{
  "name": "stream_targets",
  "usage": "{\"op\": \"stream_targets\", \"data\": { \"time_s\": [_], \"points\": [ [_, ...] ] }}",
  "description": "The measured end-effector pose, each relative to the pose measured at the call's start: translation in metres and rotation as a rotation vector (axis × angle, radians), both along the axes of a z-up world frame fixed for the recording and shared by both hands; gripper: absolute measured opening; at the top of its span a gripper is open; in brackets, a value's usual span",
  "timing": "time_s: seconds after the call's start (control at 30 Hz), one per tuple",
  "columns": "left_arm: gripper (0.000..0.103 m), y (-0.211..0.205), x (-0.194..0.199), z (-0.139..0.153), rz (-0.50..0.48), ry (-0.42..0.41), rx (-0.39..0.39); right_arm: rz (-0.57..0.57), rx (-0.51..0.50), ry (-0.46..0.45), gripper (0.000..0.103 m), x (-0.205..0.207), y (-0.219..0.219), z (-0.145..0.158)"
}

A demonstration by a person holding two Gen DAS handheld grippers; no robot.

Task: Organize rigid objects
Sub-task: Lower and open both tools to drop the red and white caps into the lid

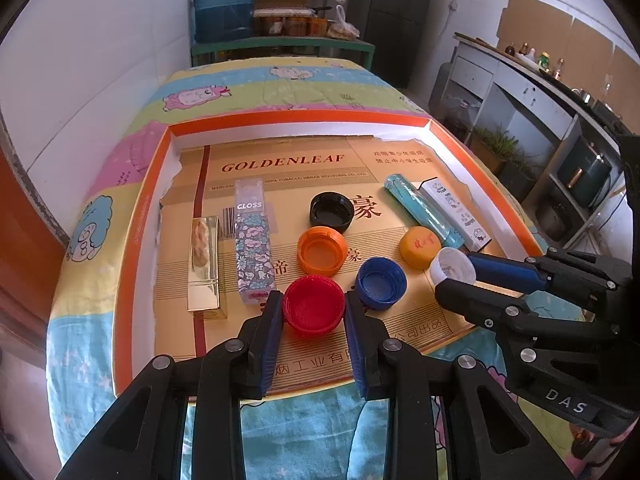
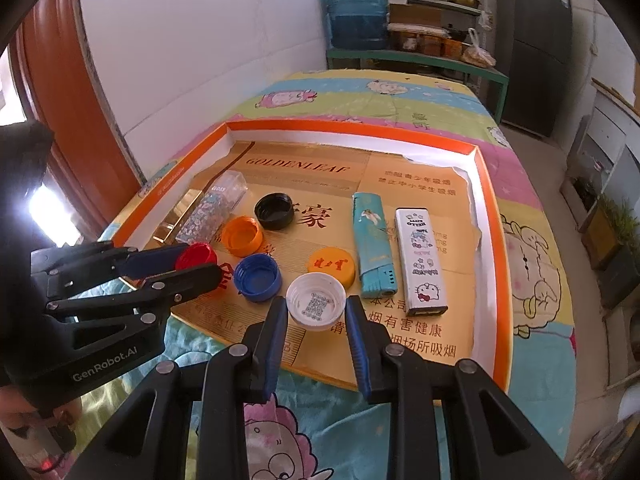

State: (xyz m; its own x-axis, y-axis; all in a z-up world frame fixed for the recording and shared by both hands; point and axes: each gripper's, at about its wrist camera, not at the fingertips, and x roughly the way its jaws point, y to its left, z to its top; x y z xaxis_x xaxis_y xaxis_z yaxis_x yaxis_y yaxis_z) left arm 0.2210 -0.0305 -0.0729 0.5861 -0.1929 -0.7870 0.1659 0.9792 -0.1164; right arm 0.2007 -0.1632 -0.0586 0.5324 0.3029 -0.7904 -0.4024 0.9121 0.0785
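A shallow orange-rimmed tray point(image 1: 136, 220) lies on a cartoon bedsheet. My left gripper point(image 1: 313, 300) is shut on a red cap point(image 1: 314, 312) near the tray's front. My right gripper point(image 2: 316, 304) is shut on a white cap point(image 2: 316, 306) with a printed code inside. In the tray also lie a blue cap point(image 1: 380, 282), an open orange cap point(image 1: 322, 250), a black cap point(image 1: 331, 212) and a yellow-orange cap point(image 1: 422, 246). A gold box point(image 1: 204, 264) and a floral gloss box point(image 1: 252, 240) lie at the left. A teal lighter point(image 2: 372, 240) and a white cartoon lighter point(image 2: 420, 256) lie at the right.
The bedsheet point(image 1: 280, 88) stretches beyond the tray to a green shelf point(image 1: 280, 46) with blue water jugs point(image 1: 224, 4) and jars. A white wall runs along the left, a dark fridge point(image 2: 532, 48) stands at the back, and cabinets point(image 1: 520, 96) line the right.
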Motion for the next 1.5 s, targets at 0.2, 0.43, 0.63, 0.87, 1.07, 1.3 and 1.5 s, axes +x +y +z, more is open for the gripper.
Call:
{"op": "stream_targets", "data": {
  "time_s": [0.2, 0.43, 0.63, 0.87, 1.07, 1.3, 1.5],
  "points": [
    [0.031, 0.003, 0.001, -0.001, 0.002, 0.011, -0.021, 0.06, -0.018, 0.071, 0.03, 0.011, 0.002, 0.0],
    [0.04, 0.004, 0.0, 0.0, -0.004, 0.004, -0.029, 0.094, -0.053, 0.099, 0.03, 0.017, 0.005, -0.002],
    [0.048, 0.002, -0.006, 0.005, -0.008, -0.02, -0.013, 0.11, -0.066, 0.112, 0.03, 0.02, 0.007, -0.003],
    [0.05, 0.003, -0.01, 0.007, -0.001, -0.025, -0.006, 0.116, -0.081, 0.12, 0.03, 0.023, 0.009, -0.004],
    [0.053, 0.008, -0.013, 0.008, 0.008, -0.022, -0.016, 0.115, -0.086, 0.134, 0.03, 0.025, 0.01, -0.006],
    [0.06, 0.01, -0.016, 0.008, 0.012, -0.023, -0.023, 0.109, -0.083, 0.153, 0.03, 0.029, 0.01, -0.007],
    [0.061, 0.013, -0.019, 0.008, 0.019, -0.019, -0.032, 0.101, -0.072, 0.16, 0.031, 0.03, 0.007, -0.007]
  ]
}}
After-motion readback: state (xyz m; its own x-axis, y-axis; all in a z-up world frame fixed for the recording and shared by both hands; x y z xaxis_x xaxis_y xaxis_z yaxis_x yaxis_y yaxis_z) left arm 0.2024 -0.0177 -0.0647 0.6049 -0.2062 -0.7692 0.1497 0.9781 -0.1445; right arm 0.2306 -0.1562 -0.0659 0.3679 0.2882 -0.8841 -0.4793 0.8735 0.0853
